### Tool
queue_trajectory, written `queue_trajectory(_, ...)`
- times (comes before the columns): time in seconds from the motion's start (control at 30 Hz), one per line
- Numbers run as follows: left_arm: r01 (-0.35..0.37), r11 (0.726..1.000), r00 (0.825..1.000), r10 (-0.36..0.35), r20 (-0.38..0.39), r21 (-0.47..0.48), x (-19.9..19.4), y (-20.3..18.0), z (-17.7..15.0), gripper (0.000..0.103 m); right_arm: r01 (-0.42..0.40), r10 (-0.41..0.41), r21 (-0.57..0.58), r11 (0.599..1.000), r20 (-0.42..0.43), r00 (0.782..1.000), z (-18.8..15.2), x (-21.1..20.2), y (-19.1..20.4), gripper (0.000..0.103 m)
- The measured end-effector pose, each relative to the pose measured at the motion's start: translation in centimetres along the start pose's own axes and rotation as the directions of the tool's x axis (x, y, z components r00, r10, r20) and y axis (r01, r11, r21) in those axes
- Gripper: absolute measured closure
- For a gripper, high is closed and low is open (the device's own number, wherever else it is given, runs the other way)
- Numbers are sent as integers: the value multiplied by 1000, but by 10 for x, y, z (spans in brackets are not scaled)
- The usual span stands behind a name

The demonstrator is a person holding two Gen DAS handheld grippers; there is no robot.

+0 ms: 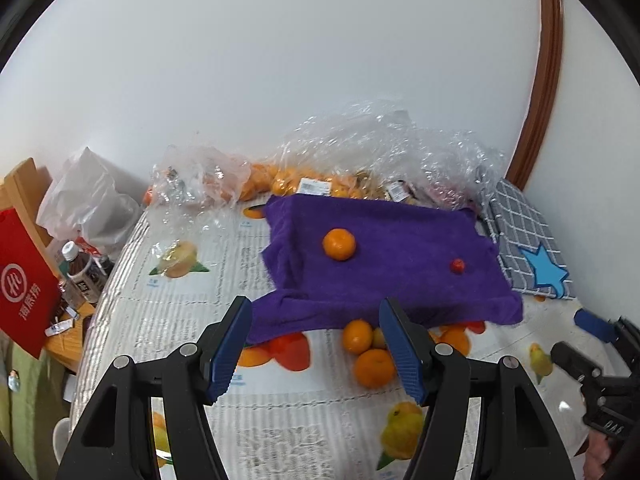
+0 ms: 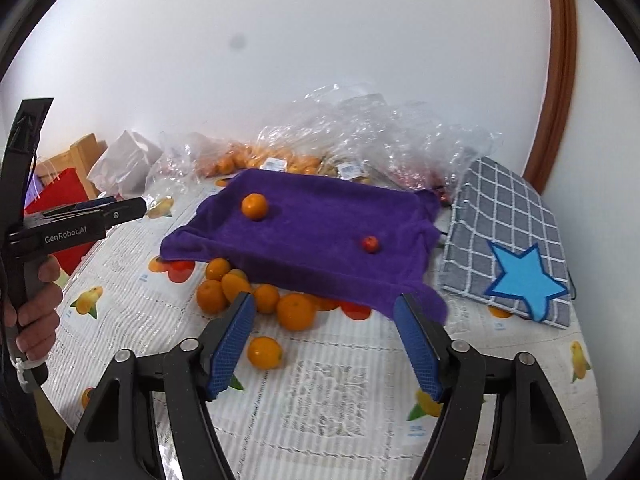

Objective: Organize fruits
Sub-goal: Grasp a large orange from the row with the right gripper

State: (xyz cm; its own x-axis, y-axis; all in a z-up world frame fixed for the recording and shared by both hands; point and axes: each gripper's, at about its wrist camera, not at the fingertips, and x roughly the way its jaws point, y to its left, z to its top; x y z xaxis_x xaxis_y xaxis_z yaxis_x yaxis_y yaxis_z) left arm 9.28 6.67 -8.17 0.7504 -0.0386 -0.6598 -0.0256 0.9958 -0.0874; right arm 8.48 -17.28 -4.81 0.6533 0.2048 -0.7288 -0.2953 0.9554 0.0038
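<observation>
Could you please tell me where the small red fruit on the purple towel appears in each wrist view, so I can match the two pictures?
Left wrist: the small red fruit lies right of centre, on the purple towel's right part, right of the orange.
Right wrist: the small red fruit lies just right of centre, on the towel, lower right of the orange.
Shared landmark: the blue star on the checked cloth.

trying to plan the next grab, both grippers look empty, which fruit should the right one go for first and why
Probably ease the right gripper forward and down onto the lone orange beside its left finger. Its jaws are open and empty, and that orange lies apart from the pile at the purple towel edge, so nothing crowds the grasp.
</observation>
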Motion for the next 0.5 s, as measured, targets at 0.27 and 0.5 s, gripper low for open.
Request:
queue_trajectory(0.27,68,996,997,-70,-27,-63,7,21,-4,39,-74,76,19,997,-119,990,-31,55,24,56)
queue_trajectory(0.5,92,994,994,-96,-50,-64,25,33,-9,39,-81,87,42,996,-176,981,-45,91,38,58)
